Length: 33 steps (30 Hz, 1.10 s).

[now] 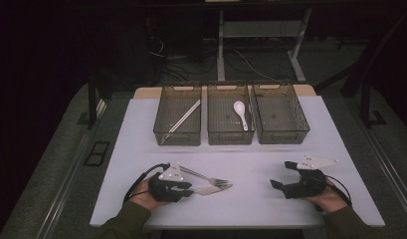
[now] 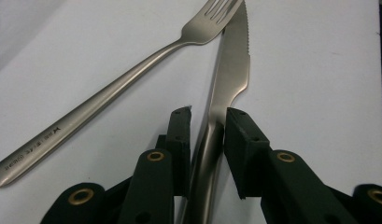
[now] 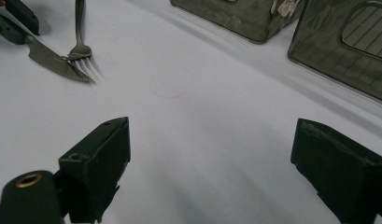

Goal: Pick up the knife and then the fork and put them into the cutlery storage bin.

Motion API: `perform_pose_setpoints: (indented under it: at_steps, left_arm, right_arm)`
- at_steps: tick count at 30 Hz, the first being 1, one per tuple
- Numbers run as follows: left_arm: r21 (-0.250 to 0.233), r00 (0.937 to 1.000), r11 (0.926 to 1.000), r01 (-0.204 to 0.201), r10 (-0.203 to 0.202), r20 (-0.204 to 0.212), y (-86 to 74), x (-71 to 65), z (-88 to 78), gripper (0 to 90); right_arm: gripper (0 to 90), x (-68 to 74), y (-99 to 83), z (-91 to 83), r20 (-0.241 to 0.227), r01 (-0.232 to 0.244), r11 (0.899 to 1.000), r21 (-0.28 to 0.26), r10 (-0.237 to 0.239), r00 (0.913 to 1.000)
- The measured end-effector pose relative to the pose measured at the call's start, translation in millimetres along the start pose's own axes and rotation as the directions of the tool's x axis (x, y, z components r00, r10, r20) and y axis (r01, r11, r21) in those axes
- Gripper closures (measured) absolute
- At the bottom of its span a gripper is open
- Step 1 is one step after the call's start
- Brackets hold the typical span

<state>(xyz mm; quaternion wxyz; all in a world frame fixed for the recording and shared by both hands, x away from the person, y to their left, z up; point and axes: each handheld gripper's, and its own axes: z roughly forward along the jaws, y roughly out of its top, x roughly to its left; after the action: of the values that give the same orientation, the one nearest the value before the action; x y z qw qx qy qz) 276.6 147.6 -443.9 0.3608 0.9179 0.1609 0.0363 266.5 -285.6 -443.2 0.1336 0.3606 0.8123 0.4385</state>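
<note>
A steel knife (image 1: 211, 189) lies on the white table (image 1: 260, 149) with a fork (image 1: 206, 177) beside it, their tips crossing. My left gripper (image 1: 191, 190) is at the knife's handle. In the left gripper view the knife (image 2: 228, 79) runs between the jaws of that gripper (image 2: 208, 114), and both pads press on its handle; the fork (image 2: 132, 70) lies free to the left. My right gripper (image 1: 282, 174) rests on the table at the right. Its jaws (image 3: 212, 135) stand wide open with nothing between them. The right gripper view has the knife (image 3: 53, 60) and fork (image 3: 81, 46) farther off.
Three dark wire baskets stand in a row at the back of the table. The left basket (image 1: 163, 130) holds chopsticks (image 1: 185, 116), the middle basket (image 1: 230, 137) a white spoon (image 1: 240, 113), and the right basket (image 1: 303, 124) nothing. Bare table lies between the two grippers.
</note>
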Motion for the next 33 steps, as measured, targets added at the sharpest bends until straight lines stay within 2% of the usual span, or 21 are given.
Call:
perform_pose_setpoints:
  at_steps: [4,11,16,18,20,30,32,33]
  left_arm:
    - [0.006,0.9997,0.9997,-0.022,0.022,0.001,-0.7,-0.9,-0.4,72.5]
    - [-0.001,0.9995,0.9997,-0.025,0.025,0.019,-1.4,-0.6,-0.4,77.7]
    - [0.040,0.9970,0.9962,-0.077,0.076,0.011,-0.1,-4.5,-3.9,75.4]
    - [0.026,0.9989,0.9987,-0.044,0.044,0.013,-1.2,-5.1,-3.1,75.8]
    - [0.029,0.9984,0.9981,-0.055,0.054,0.015,-1.6,-3.5,-3.3,77.3]
    - [0.029,0.9986,0.9983,-0.051,0.051,0.017,-0.7,-4.4,-3.0,79.3]
    - [0.042,0.9972,0.9964,-0.074,0.073,0.015,0.2,-4.5,-4.0,79.3]
    - [0.033,0.9976,0.9972,-0.068,0.068,0.013,0.2,-6.1,-3.6,79.2]
  right_arm:
    - [11.8,-0.2,0.0,0.2,-0.003,0.000,1.000,0.000,0.000,1.0000]
    - [11.8,-0.1,0.0,0.0,-0.003,-0.002,1.000,-0.002,0.002,1.0000]
    - [11.8,0.1,0.1,-0.5,-0.006,-0.004,1.000,-0.006,0.004,1.0000]
    - [11.8,-0.2,0.1,-1.0,-0.009,-0.004,1.000,-0.007,0.004,0.9999]
    - [11.8,-0.5,0.3,-1.0,-0.009,-0.009,1.000,-0.009,0.009,0.9999]
    - [11.9,-0.6,0.7,-1.6,-0.013,-0.017,1.000,-0.017,0.017,0.9998]
    - [11.8,-0.5,0.7,-1.9,-0.013,-0.015,1.000,-0.018,0.015,0.9998]
    - [11.8,-0.5,0.7,-2.1,-0.013,-0.014,1.000,-0.019,0.014,0.9998]
